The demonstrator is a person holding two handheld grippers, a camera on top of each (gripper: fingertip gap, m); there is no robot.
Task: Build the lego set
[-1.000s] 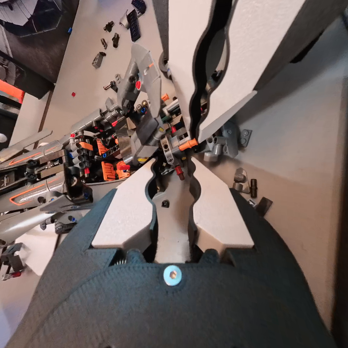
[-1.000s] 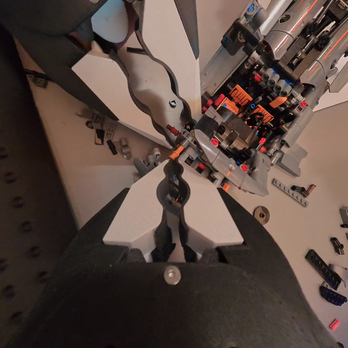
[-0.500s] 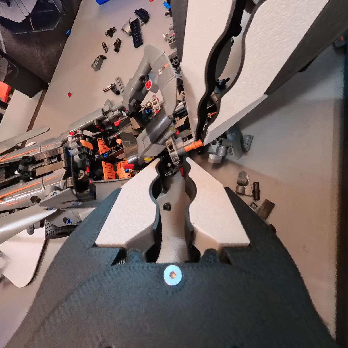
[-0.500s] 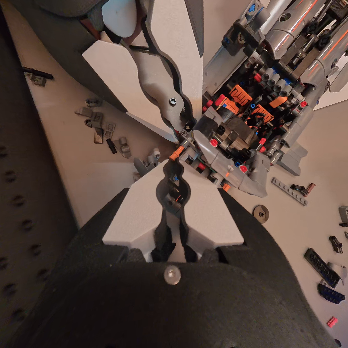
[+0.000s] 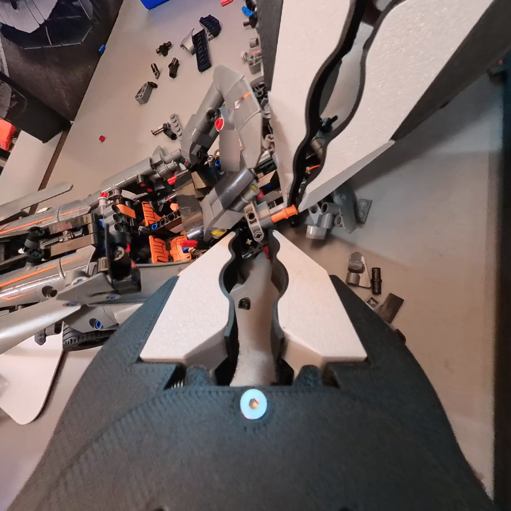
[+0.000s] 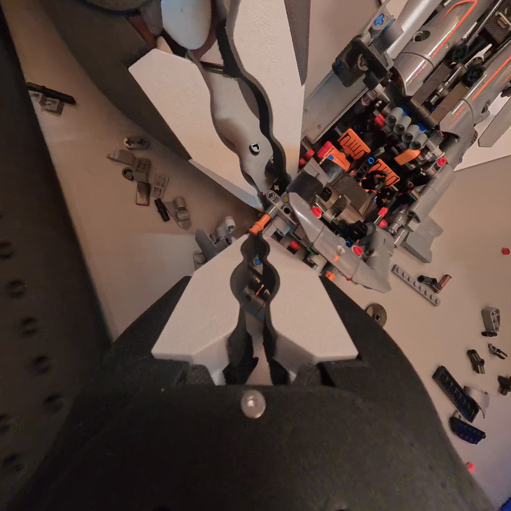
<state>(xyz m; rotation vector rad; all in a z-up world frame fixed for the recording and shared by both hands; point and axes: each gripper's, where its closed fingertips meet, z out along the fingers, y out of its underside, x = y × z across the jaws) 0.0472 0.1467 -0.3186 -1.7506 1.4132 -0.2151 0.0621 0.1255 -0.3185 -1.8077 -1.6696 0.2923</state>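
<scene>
A large silver, black and orange Technic model (image 5: 83, 249) lies on the pale table (image 5: 428, 249); it also shows in the right wrist view (image 6: 414, 110). An orange pin (image 5: 283, 214) sticks out of the model's grey end section (image 6: 326, 240). My left gripper (image 5: 254, 235) is shut on a grey panel piece (image 5: 254, 290), with its tips against that end section. My right gripper (image 6: 255, 239) is shut on a small dark grey piece (image 6: 255, 293) and its tips touch the orange pin (image 6: 258, 224). The two grippers meet tip to tip at the model's end.
Loose grey brackets (image 5: 356, 269), a black pin (image 5: 376, 279) and grey connectors (image 5: 326, 218) lie right of my left gripper. A black plate (image 5: 203, 51) and small parts lie farther off. A grey plate (image 6: 414, 284), a dark disc (image 6: 376, 312) and black plates (image 6: 453, 392) lie right of my right gripper. Both grippers' tips are roughly 15 centimeters from the grey plate (image 6: 414, 284).
My left gripper has moved in against the model's end; the red pin that showed between its tips is now hidden. My right gripper has stayed at the orange pin.
</scene>
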